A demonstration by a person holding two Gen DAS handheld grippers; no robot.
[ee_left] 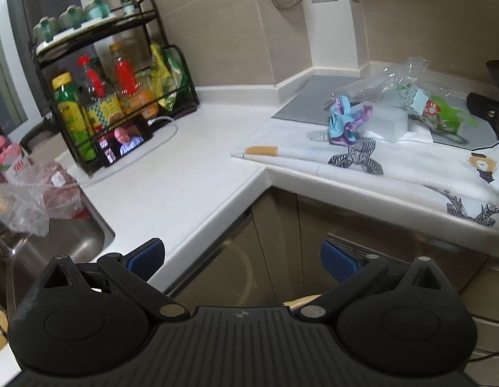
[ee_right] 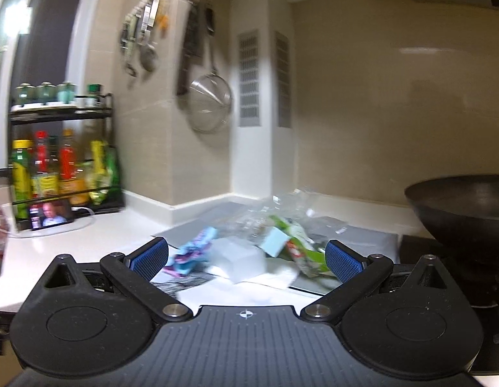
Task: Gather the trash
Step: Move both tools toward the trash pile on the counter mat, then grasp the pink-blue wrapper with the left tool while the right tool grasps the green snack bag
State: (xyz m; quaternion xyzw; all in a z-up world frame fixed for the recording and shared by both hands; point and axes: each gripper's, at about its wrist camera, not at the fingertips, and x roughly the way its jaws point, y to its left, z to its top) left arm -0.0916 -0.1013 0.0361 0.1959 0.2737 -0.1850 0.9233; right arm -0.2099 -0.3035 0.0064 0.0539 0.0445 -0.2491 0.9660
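The right gripper, spread wide and empty like the left gripper, faces the trash just ahead: light, crinkly wrappers, best pinched at a crumpled fold.

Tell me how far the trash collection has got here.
Nothing looks collected yet. Both left tongs and right tongs are open and empty. The crumpled wrapper, plastic box, small carton and clear film remain piled on the counter, all left to gather.
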